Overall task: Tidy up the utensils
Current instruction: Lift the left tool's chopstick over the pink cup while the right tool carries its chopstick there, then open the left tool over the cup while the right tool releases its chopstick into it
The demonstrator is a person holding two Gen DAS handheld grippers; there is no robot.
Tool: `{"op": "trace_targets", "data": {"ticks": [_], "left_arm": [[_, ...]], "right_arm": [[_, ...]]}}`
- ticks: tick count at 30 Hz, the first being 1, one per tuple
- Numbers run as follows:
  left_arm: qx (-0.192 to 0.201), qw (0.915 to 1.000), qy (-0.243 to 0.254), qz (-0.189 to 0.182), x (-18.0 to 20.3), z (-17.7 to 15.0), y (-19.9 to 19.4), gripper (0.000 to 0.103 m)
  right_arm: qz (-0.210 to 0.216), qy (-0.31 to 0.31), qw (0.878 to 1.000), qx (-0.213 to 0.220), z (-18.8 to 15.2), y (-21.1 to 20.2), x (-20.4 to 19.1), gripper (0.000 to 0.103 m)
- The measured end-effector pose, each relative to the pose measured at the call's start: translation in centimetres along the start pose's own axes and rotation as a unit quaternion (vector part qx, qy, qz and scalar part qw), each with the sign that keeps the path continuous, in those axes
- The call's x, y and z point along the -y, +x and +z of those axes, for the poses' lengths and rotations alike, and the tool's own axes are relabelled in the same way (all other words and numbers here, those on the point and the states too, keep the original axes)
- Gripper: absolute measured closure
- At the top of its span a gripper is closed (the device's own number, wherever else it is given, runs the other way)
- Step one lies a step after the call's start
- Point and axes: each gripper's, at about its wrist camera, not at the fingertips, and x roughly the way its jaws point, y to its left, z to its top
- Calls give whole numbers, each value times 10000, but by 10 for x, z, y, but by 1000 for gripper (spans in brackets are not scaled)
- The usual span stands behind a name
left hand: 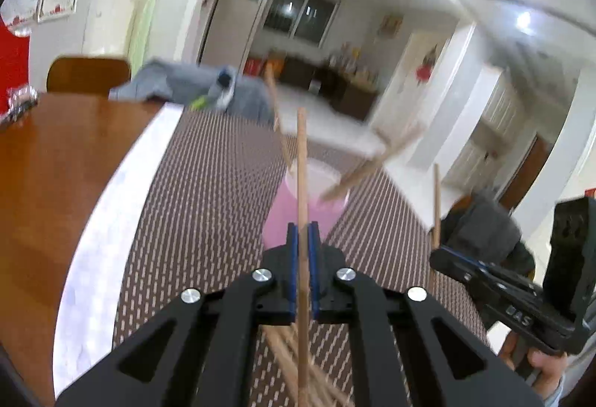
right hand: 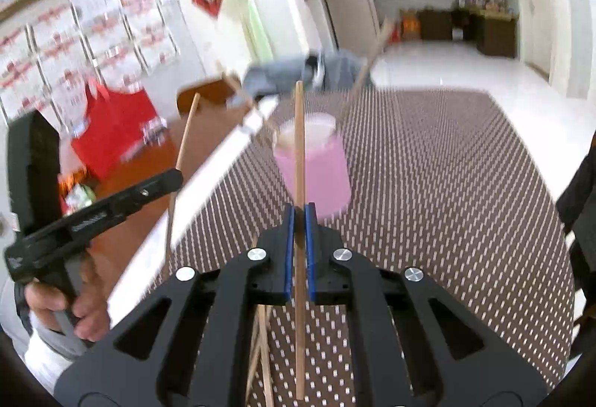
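A pink cup (left hand: 298,209) stands on the brown patterned mat (left hand: 208,191) with several wooden chopsticks leaning out of it. My left gripper (left hand: 303,232) is shut on one upright chopstick (left hand: 302,164), just in front of the cup. To the right, my right gripper (left hand: 437,256) holds another chopstick (left hand: 436,198) upright. In the right wrist view, the right gripper (right hand: 300,213) is shut on its chopstick (right hand: 299,146) before the cup (right hand: 320,172). The left gripper (right hand: 177,177) appears at the left with its stick (right hand: 184,142). Loose chopsticks (right hand: 260,340) lie on the mat beneath the grippers.
The mat covers part of a wooden table (left hand: 56,164). A grey cloth (left hand: 186,82) is bunched at the table's far edge beside a chair back (left hand: 87,73). A red bag (right hand: 115,123) stands to the left. A hand (right hand: 56,302) grips the left handle.
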Motion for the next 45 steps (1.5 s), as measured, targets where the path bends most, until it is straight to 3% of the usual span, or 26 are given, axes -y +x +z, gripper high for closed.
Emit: {"op": "trace_targets", "data": {"ticks": [6, 13, 21, 25, 30, 39, 45], "left_arm": [[1034, 9946, -29, -81, 7, 30, 3, 97], [2171, 9761, 5, -87, 13, 58, 12, 97], [2996, 9537, 218, 162, 24, 72, 33, 97], [3171, 9480, 223, 166, 24, 75, 48, 97], [3131, 9495, 146, 116, 16, 75, 66, 97], [2950, 9555, -14, 30, 3, 73, 88, 97], [2627, 9649, 70, -15, -1, 66, 93, 97]], "right_arm": [[-26, -25, 9933, 1154, 27, -18, -3, 97], [-187, -132, 9743, 2242, 42, -10, -11, 97], [-222, -13, 9568, 2898, 60, 11, -2, 97], [-218, 61, 9532, 3016, 66, 24, 4, 97], [-237, 42, 9487, 3152, 68, 36, 6, 97], [-202, 14, 9516, 3067, 64, 54, 6, 97], [-157, -88, 9562, 2921, 59, 55, 0, 97]]}}
